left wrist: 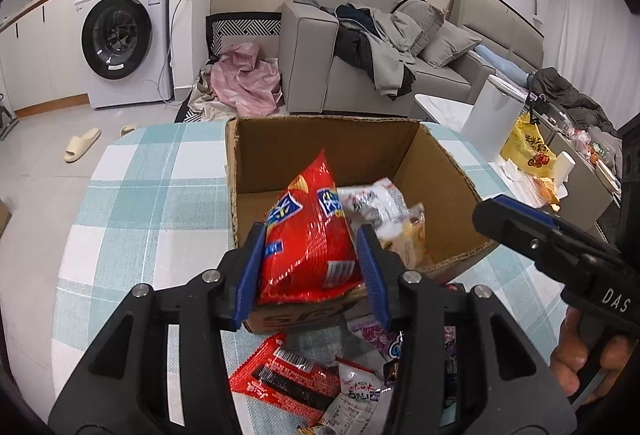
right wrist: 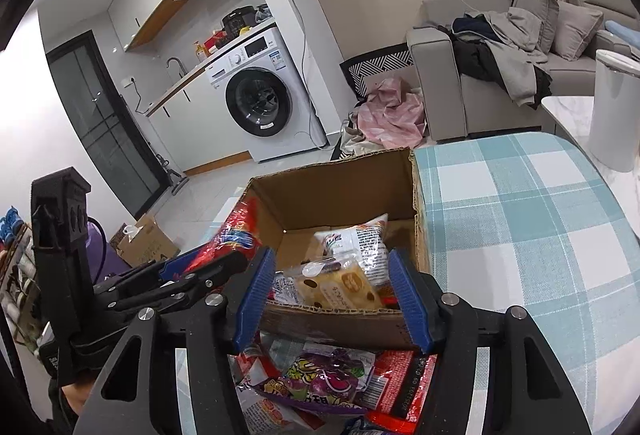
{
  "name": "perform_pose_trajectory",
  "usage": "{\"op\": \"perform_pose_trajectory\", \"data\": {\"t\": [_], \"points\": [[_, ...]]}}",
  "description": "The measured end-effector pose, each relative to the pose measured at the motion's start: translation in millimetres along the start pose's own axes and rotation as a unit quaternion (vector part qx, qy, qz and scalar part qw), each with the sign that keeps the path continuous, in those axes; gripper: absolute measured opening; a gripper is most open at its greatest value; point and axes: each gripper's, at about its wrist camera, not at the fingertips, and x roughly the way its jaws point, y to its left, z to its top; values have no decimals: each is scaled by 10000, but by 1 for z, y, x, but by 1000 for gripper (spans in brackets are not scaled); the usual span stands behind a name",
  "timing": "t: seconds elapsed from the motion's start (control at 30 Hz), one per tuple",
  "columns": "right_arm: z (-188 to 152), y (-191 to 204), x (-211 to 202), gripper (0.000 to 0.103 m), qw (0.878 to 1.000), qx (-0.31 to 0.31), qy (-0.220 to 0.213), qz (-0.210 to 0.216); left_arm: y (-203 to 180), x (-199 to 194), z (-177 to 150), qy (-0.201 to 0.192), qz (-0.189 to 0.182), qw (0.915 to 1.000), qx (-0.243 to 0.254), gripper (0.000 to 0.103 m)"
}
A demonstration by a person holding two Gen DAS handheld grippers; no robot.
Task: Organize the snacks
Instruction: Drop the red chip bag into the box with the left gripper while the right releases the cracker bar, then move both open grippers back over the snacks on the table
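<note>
An open cardboard box (left wrist: pixel 280 147) stands on the checked tablecloth. My left gripper (left wrist: pixel 310 235) is over the box's near wall, shut on a red snack bag (left wrist: pixel 308 235) that stands upright between its blue pads, its lower edge on the box rim. Inside the box lie a white packet (left wrist: pixel 372 203) and a yellow pastry packet (left wrist: pixel 408 235). My right gripper (right wrist: pixel 332 259) is open with nothing between its pads, just before the same box (right wrist: pixel 332 191). From the right wrist view, the left gripper (right wrist: pixel 216 263) and the red bag (right wrist: pixel 240 231) show at the left.
Loose snacks lie on the table (right wrist: pixel 520 219) in front of the box: a red packet (left wrist: pixel 280 375) and a purple packet (right wrist: pixel 328 379). A white bin (left wrist: pixel 492 115) and a yellow bag (left wrist: pixel 528 151) stand right of the table. A hand (left wrist: pixel 576 355) holds the right gripper (left wrist: pixel 492 211).
</note>
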Motion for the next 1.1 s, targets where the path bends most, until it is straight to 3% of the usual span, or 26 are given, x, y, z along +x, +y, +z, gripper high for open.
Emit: {"op": "perform_pose_trajectory", "data": {"t": [0.07, 0.13, 0.27, 0.3, 0.43, 0.53, 1.1], "points": [[-2, 2, -4, 63, 10000, -86, 18, -15, 2, -3, -3, 9, -59, 10000, -22, 53], [-4, 2, -8, 77, 9999, -146, 28, -58, 2, -8, -6, -28, -124, 9999, -8, 57], [-12, 0, -21, 91, 9996, -153, -44, -212, -3, -23, -13, -118, -83, 9999, 95, 85], [-15, -2, -23, 96, 9996, -125, -15, -254, -4, -27, -14, -162, -31, 9998, 126, 85], [-26, -10, -30, 101, 9994, 72, 188, -287, -3, -41, -20, -165, -5, 9998, 103, 88], [-32, -12, -34, 102, 9986, -35, 284, -438, 0, -51, -27, -177, 63, 9998, 34, 100], [-60, -13, -48, 103, 9968, 12, 662, -454, 16, -80, -65, -91, 152, 9992, -359, 102]]}}
